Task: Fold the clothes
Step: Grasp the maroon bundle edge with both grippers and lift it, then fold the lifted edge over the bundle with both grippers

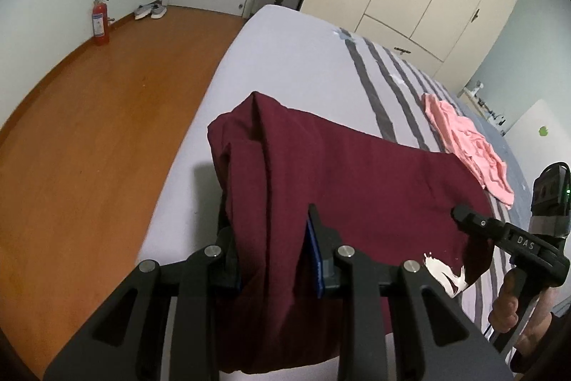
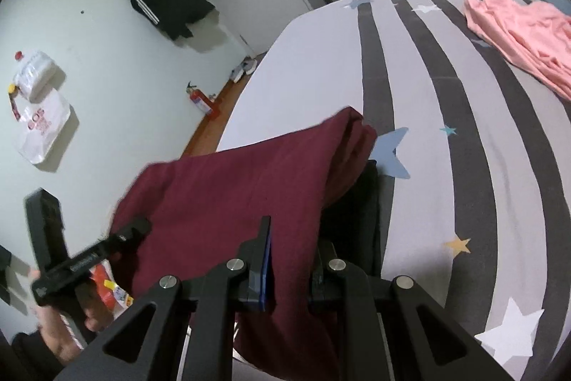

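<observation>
1. I hold a two-finger gripper in each hand above a bed point(image 1: 285, 66), and a maroon garment point(image 1: 357, 174) hangs stretched between them.
2. My left gripper point(image 1: 271, 238) has its jaws nearly together, clamped on a bunched fold at the garment's left end; cloth fills the narrow gap between the pads.
3. My right gripper point(image 2: 296, 249) is closed even tighter, pinching the garment's right end, with cloth draped over and below its fingers.
4. The garment's long axis runs left to right, from one gripper to the other. Its free body extends away from me, toward the far side of the bed, and also hangs down below my grips.
5. Both hands look equally near the garment, each at one end, so neither leads.
6. The coming move, I judge, turns on this: the bare grey sheet lies ahead and below, so the cloth must be carried forward and lowered with the held edge kept level.
7. A pink garment point(image 2: 524, 34) lies on the striped bedding far to the right, well apart from the maroon one.
</observation>
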